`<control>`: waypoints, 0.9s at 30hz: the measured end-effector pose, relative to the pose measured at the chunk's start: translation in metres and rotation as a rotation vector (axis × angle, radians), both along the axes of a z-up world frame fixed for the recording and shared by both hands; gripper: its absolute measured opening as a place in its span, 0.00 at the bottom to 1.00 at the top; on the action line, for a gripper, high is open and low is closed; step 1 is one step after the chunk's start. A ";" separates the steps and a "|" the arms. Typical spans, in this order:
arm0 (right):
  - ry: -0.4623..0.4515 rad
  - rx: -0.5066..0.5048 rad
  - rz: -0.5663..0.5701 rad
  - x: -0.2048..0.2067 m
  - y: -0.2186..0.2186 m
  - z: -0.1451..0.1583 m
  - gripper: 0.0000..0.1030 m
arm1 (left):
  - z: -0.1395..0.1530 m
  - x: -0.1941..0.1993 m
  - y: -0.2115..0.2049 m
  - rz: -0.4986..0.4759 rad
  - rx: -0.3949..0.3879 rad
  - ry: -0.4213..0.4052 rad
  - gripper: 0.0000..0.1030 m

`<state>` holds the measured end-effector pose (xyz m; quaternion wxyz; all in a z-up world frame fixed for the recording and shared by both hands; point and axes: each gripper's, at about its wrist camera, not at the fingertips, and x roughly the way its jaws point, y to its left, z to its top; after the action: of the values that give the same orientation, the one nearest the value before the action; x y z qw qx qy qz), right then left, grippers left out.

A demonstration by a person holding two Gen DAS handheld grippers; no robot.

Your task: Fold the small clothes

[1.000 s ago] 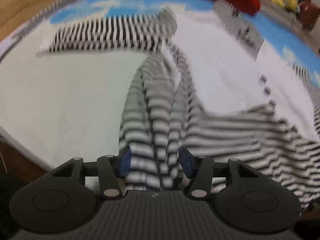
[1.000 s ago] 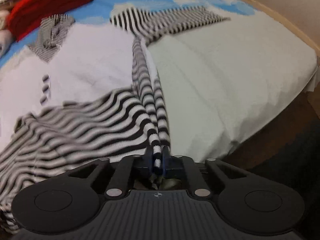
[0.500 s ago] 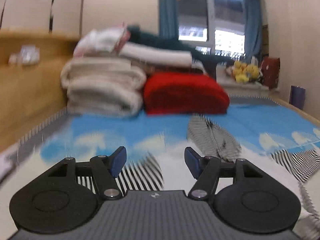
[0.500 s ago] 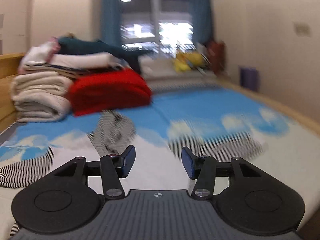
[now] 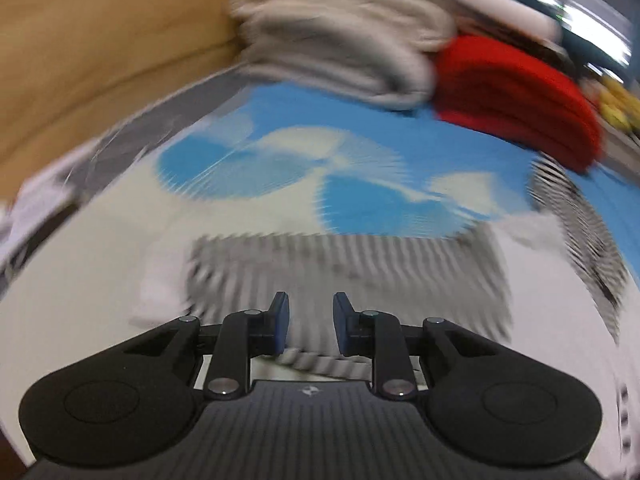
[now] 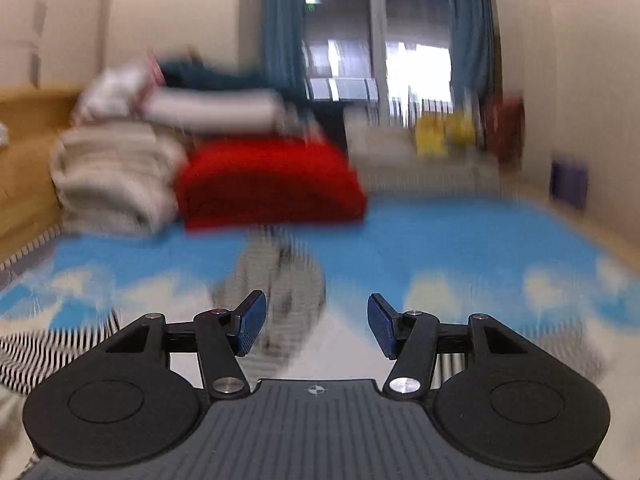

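A small white garment with black-and-white striped sleeves and hood lies on the bed. In the blurred left wrist view its striped sleeve (image 5: 344,276) lies across the sheet, right in front of my left gripper (image 5: 307,322). The jaws stand partly open, with striped cloth under them. The striped hood (image 5: 584,224) lies at the right. In the right wrist view my right gripper (image 6: 316,324) is open and empty, level over the bed. The hood (image 6: 276,280) lies beyond it and a striped sleeve (image 6: 52,348) at the left.
The bed has a blue sheet with white clouds (image 6: 460,240). A pile of folded beige blankets (image 6: 112,176) and a red one (image 6: 268,184) sit at the far end. A wooden bed frame (image 5: 92,60) runs along the left. A window with blue curtains (image 6: 380,40) is behind.
A second ago both grippers held striped cloth low over the bed. The right one let go and rose level. The left has since tipped down and left over the sleeve, its jaws narrower.
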<state>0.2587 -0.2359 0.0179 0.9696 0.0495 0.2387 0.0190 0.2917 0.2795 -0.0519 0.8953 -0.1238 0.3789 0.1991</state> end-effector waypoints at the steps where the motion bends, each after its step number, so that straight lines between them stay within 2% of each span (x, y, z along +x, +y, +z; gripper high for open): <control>1: 0.047 0.023 0.004 0.008 0.003 -0.004 0.56 | -0.008 0.001 0.017 0.042 -0.051 0.021 0.25; 3: 0.070 0.008 0.060 0.019 0.013 -0.006 0.56 | -0.026 0.002 0.050 0.149 -0.204 0.060 0.25; 5: 0.033 -0.044 0.073 0.023 0.021 -0.002 0.56 | -0.040 -0.006 0.073 0.232 -0.324 0.069 0.26; 8: 0.035 -0.040 0.104 0.025 0.023 0.002 0.55 | -0.057 -0.011 0.094 0.293 -0.443 0.087 0.28; 11: 0.082 -0.023 0.107 0.039 0.023 -0.002 0.49 | -0.069 -0.011 0.108 0.375 -0.517 0.082 0.35; 13: 0.114 -0.015 0.102 0.044 0.023 -0.003 0.33 | -0.074 -0.012 0.114 0.431 -0.554 0.070 0.47; 16: 0.143 0.017 0.097 0.047 0.021 -0.006 0.16 | -0.078 -0.011 0.119 0.507 -0.596 0.044 0.48; 18: 0.148 0.012 0.086 0.049 0.021 -0.009 0.16 | -0.078 -0.008 0.120 0.530 -0.595 0.028 0.46; 20: 0.157 0.006 0.078 0.048 0.019 -0.012 0.16 | -0.075 -0.002 0.119 0.527 -0.562 0.032 0.25; 21: 0.165 0.006 0.078 0.049 0.017 -0.014 0.16 | -0.071 0.000 0.117 0.524 -0.526 0.041 0.06; 24: 0.181 0.004 0.068 0.048 0.012 -0.018 0.16 | -0.045 0.013 0.097 0.490 -0.368 0.025 0.06; 27: 0.201 0.029 0.068 0.049 0.005 -0.021 0.00 | 0.007 0.033 0.047 0.297 -0.222 -0.078 0.05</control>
<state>0.3077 -0.2312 -0.0033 0.9388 0.0570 0.3360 0.0501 0.3252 0.3262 -0.0449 0.8509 -0.2839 0.3411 0.2810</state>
